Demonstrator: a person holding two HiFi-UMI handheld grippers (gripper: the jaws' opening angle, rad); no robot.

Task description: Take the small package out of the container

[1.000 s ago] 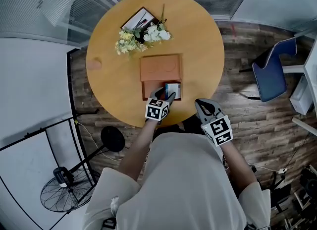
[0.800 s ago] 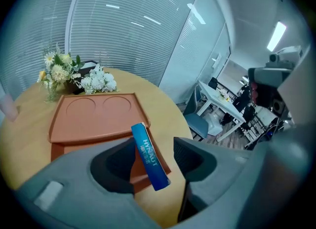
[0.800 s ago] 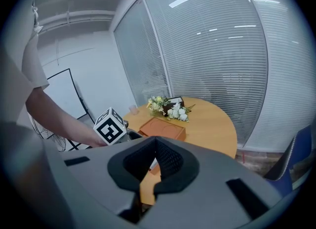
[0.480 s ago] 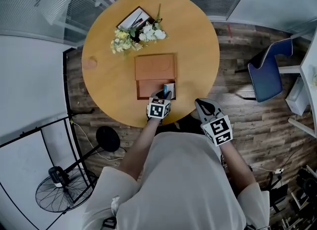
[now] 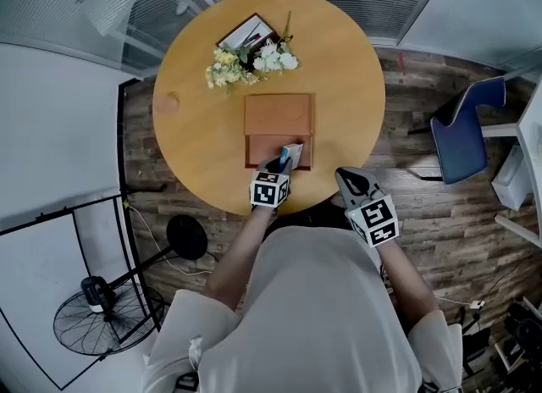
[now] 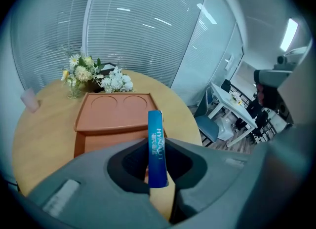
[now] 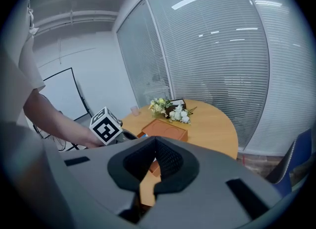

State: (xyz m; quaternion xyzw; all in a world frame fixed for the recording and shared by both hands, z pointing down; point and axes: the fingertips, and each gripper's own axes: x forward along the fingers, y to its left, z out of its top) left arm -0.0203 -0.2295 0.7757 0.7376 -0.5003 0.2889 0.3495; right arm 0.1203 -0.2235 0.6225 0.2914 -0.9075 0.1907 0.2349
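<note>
Here, outstretched left claw [image 5: 281, 163] closing around upright small package [image 6: 157, 149].

Left gripper [image 5: 281, 163] extended forward, jaws closing on small package [image 6: 157, 146]; right gripper [image 5: 349, 181] near torso, jaws together

Head view overhead; gripper views low, all sharing table [image 5: 203, 129]

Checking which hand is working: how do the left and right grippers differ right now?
The left gripper reaches over the orange container; the right gripper hangs near the table edge. Left jaws are closing on a blue package; right jaws are together, empty. Both carry marker cubes.
</note>
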